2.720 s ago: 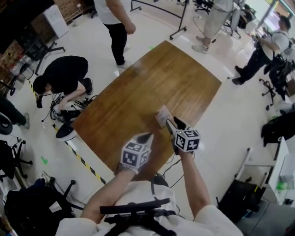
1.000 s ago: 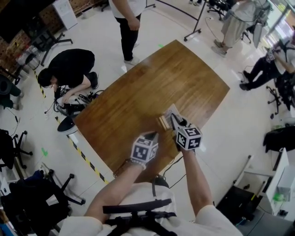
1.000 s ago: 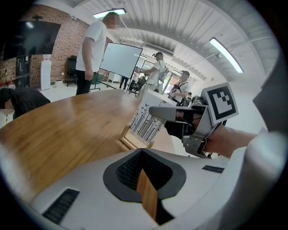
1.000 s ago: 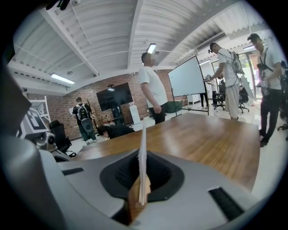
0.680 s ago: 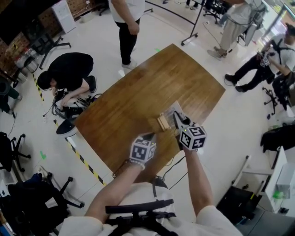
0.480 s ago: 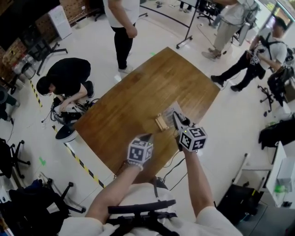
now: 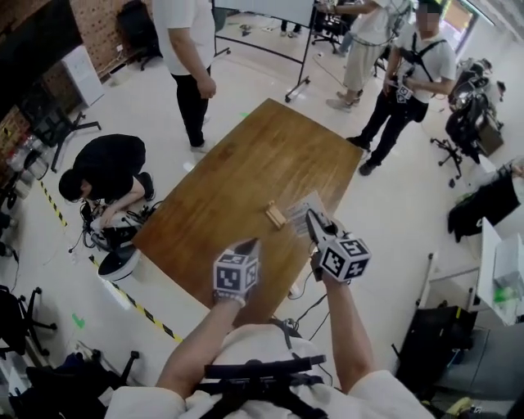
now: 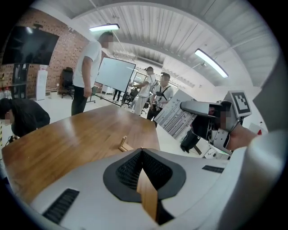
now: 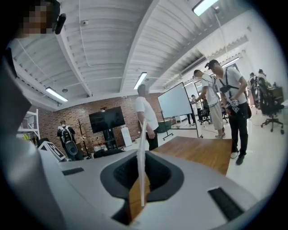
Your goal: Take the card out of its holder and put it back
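A small wooden holder (image 7: 275, 214) sits alone on the brown table (image 7: 270, 147), and in the left gripper view the holder (image 8: 124, 144) shows just past the jaws. My right gripper (image 7: 311, 219) is shut on a white printed card (image 7: 304, 210), held in the air to the right of the holder. In the right gripper view the card (image 9: 141, 134) stands edge-on between the pads. My left gripper (image 7: 250, 245) hovers nearer me, left of the holder, shut with nothing between its pads (image 8: 135, 166). From it I see the card (image 8: 179, 119) in the right gripper (image 8: 198, 108).
Two people (image 7: 184, 49) (image 7: 409, 74) stand at the table's far end. Another person (image 7: 102, 172) crouches on the floor at its left by cables. A whiteboard on a wheeled stand (image 7: 262, 12) is behind, and yellow-black tape (image 7: 147, 315) marks the floor near me.
Both grippers have risen off the table. The right one has carried the card up and away from the holder, which stays on the table. The head view has tilted farther into the room.
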### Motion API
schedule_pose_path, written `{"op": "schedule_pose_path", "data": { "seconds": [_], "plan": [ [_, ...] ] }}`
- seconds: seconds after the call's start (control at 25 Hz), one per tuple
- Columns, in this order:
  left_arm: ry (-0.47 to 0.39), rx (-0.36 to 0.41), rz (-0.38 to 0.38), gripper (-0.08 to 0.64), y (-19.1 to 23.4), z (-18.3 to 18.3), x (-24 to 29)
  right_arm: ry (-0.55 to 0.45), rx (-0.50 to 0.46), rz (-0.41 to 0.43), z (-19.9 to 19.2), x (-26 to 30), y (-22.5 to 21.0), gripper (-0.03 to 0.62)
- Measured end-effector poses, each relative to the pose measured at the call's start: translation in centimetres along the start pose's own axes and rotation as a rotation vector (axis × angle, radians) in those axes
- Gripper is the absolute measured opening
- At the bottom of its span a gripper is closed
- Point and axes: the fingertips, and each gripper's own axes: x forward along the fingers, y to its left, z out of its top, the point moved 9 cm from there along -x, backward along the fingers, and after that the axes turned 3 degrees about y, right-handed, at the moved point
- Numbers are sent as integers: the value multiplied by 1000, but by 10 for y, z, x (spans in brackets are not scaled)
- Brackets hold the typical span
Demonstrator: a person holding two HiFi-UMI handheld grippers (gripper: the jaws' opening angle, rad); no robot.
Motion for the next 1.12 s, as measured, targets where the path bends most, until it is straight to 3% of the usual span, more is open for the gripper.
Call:
{"op": "schedule_pose_path", "data": {
  "seconds": [0.24, 0.52, 1.12],
  "plan": [
    [-53, 87, -49, -5, -22, 2, -25, -67, 104, -51, -27, -58, 23, 20],
    [-76, 144, -122, -5, -38, -9, -47, -135, 324, -97, -83, -96, 49, 18],
    [-53, 127, -133, -5, -41, -8, -36, -161, 345, -96, -74, -97, 42, 18]
  ]
}}
